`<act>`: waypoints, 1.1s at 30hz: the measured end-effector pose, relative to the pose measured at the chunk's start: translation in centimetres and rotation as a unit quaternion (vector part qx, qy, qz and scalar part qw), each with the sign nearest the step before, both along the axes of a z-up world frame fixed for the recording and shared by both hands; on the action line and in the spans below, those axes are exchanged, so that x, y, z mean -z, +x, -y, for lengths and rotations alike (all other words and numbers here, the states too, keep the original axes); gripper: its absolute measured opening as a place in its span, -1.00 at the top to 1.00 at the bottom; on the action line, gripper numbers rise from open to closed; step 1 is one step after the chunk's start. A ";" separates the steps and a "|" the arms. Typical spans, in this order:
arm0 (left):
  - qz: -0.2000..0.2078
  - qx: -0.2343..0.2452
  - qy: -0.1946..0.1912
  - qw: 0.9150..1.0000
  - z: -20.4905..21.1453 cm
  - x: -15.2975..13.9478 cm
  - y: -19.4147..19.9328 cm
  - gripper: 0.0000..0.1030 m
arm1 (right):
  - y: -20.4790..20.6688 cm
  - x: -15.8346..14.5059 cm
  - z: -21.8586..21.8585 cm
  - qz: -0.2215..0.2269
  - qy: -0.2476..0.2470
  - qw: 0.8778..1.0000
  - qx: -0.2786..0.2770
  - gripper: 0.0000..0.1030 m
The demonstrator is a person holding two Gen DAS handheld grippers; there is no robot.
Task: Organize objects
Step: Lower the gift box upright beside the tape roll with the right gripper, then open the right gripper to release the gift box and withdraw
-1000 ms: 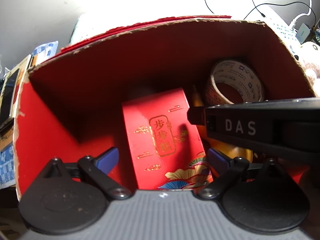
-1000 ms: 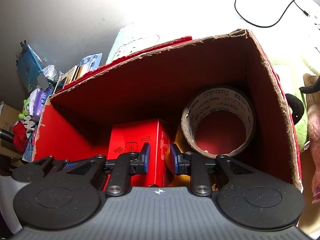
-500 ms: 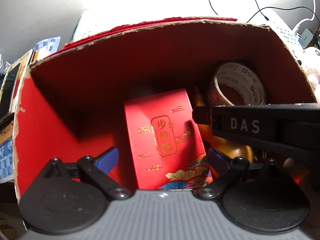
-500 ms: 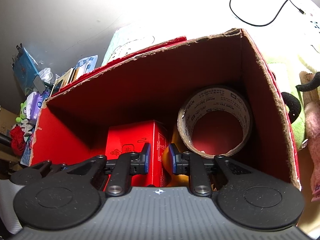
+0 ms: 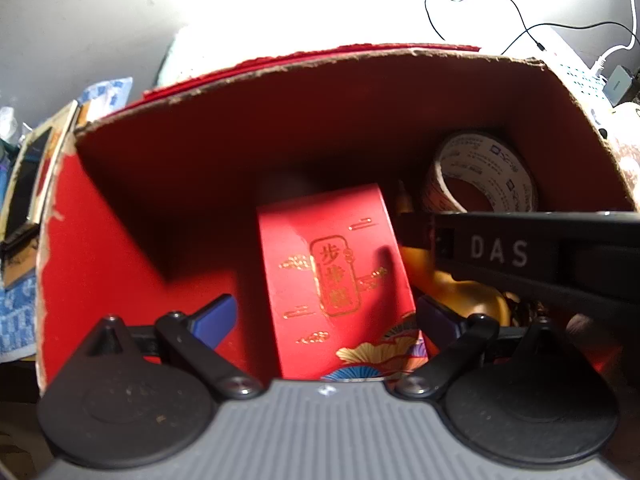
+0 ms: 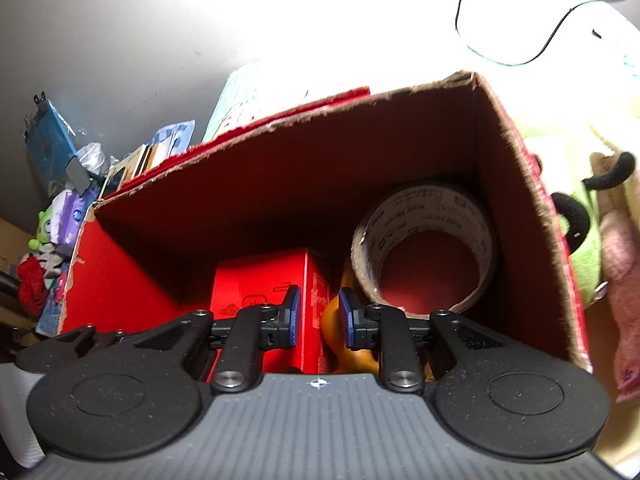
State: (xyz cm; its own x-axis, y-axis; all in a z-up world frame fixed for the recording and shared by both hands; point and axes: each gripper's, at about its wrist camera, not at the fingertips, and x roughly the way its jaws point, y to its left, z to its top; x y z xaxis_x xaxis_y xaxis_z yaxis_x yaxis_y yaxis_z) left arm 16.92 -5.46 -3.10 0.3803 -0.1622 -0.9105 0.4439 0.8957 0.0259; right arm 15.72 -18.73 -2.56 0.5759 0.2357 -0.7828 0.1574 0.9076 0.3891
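Right wrist — grey wall [image 6: 120, 40] behind cardboard box [image 6: 516, 208].

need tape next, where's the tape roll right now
The tape roll stands on edge in the back right corner of the red cardboard box, just right of the yellow object beside the red gift box.

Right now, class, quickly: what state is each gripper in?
Left gripper: open wide, holding nothing; the red envelope box stands between its fingers, untouched.
Right gripper: nearly shut with a narrow gap, holding nothing.
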 end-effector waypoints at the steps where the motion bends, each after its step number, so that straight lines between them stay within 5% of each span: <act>1: 0.003 0.000 0.003 1.000 0.0 0.0 -0.1 -0.87 | -0.2 -0.2 -0.1 0.003 -0.007 1.000 0.004 0.52; 18: 0.034 -0.015 -0.001 0.999 -0.7 -2.2 -3.0 -0.87 | -4.0 -2.6 -0.2 0.044 -0.071 0.995 0.050 0.53; 33: 0.053 -0.005 0.004 0.999 -0.9 -4.1 -5.5 -0.89 | -7.6 -4.4 -1.0 0.088 -0.103 0.988 0.070 0.29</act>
